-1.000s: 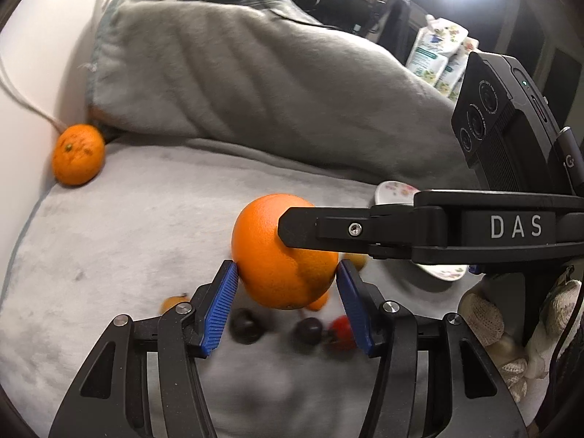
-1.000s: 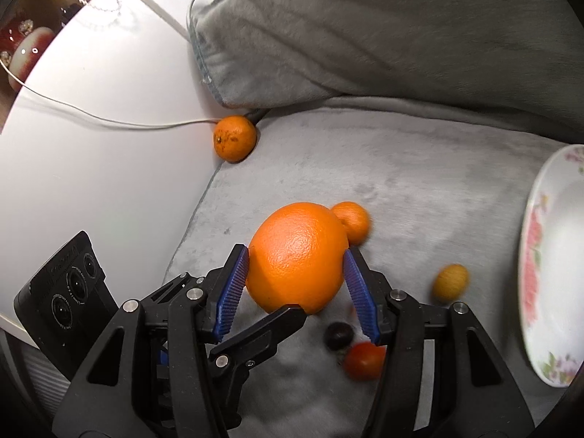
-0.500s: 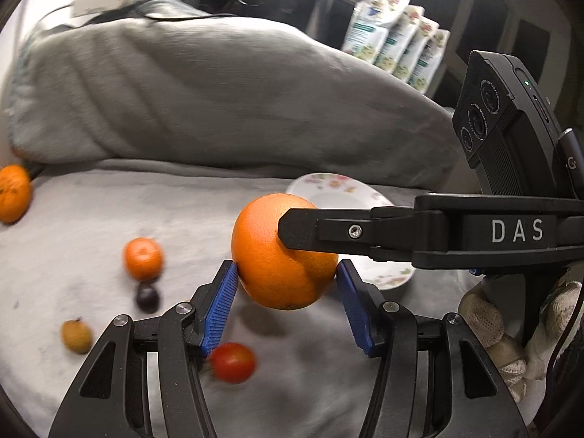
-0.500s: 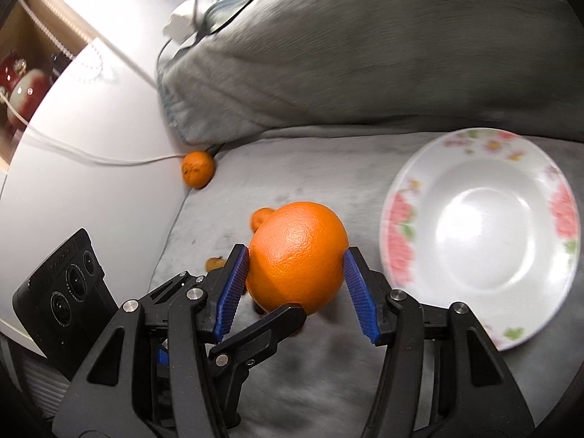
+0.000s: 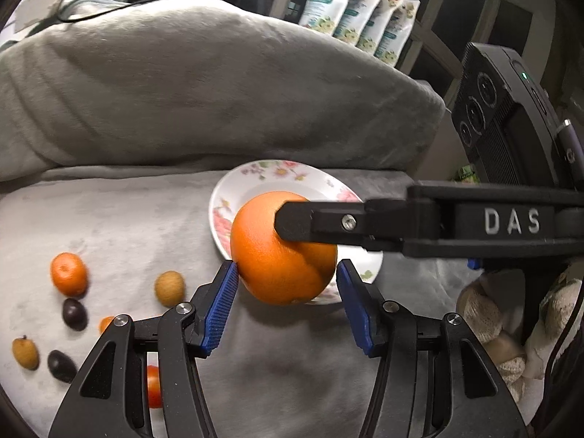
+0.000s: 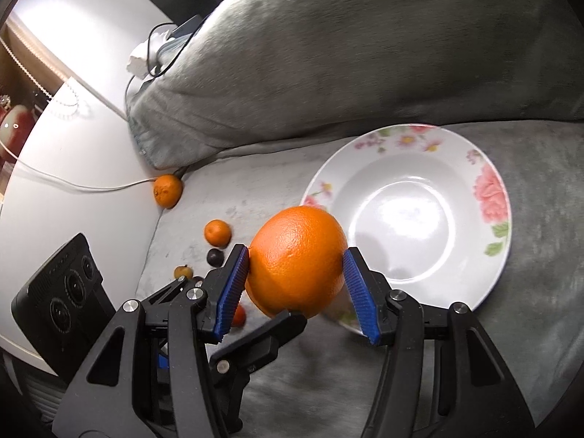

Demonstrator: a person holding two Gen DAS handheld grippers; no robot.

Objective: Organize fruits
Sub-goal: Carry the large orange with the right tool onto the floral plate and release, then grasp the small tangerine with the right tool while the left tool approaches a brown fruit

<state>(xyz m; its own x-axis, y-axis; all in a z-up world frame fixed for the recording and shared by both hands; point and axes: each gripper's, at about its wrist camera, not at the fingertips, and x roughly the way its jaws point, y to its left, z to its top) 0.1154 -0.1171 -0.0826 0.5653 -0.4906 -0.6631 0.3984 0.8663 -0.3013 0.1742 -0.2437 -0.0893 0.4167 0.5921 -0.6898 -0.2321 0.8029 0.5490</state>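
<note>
The orange [image 6: 297, 261] hangs over the plate's [image 6: 489, 197] near rim, pinched crosswise by both the right gripper [image 6: 296, 266] and the left gripper [image 5: 287, 279].

A red tomato [image 5: 154, 387] at the lower left of the left wrist view is half hidden behind the left tool's frame. The orange [image 6: 297, 266] covers the plate's [image 6: 489, 255] near-left rim in the right wrist view, where the rim beside it is blurred.
</note>
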